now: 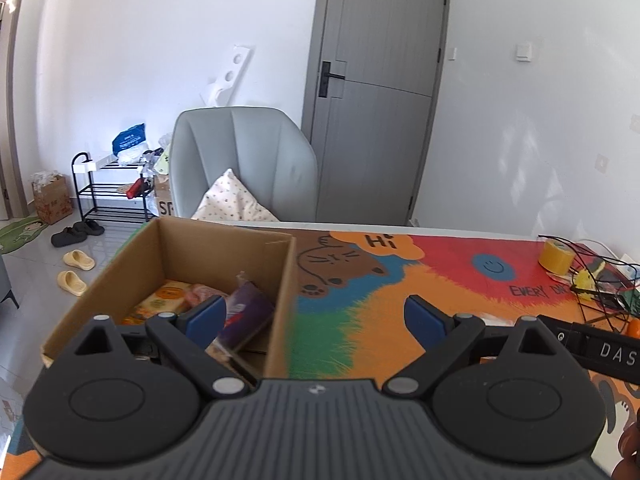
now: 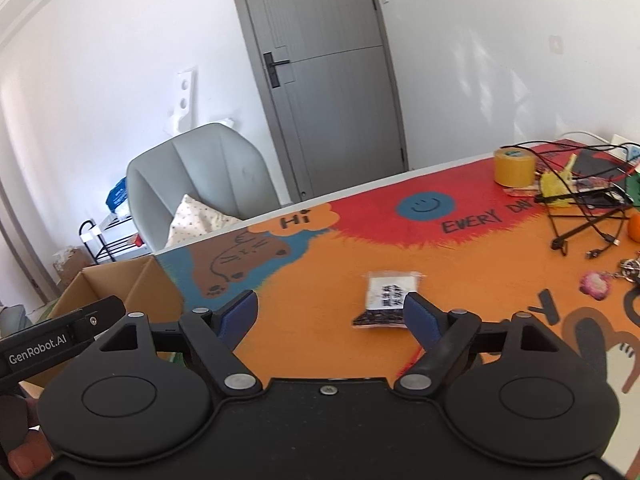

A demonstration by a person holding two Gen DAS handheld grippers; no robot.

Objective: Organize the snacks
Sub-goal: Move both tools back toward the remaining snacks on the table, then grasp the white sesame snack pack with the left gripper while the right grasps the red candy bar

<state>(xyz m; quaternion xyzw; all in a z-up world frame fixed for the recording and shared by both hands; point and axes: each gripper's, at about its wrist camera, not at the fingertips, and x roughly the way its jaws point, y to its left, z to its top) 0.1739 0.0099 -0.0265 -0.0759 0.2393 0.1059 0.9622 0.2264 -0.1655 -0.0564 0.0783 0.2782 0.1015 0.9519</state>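
Note:
A brown cardboard box [image 1: 216,254] stands on the table's left end, with snack packets inside: a purple packet [image 1: 246,314] leaning against its right wall and an orange-patterned packet [image 1: 162,298] lying flat. My left gripper [image 1: 314,318] is open, its left finger over the box, its right finger over the tablecloth, nothing between them. In the right wrist view a white and black snack packet [image 2: 386,298] lies on the orange cloth, just beyond my right fingertip. My right gripper [image 2: 332,314] is open and holds nothing. The box [image 2: 120,292] shows at its left.
A colourful cartoon tablecloth [image 2: 400,216] covers the table. At the far right stand a yellow tape roll [image 2: 514,166], tangled black cables [image 2: 588,216], a pink keychain [image 2: 596,284] and an orange fruit [image 2: 634,226]. A grey chair [image 1: 244,164] with a cushion stands behind the table.

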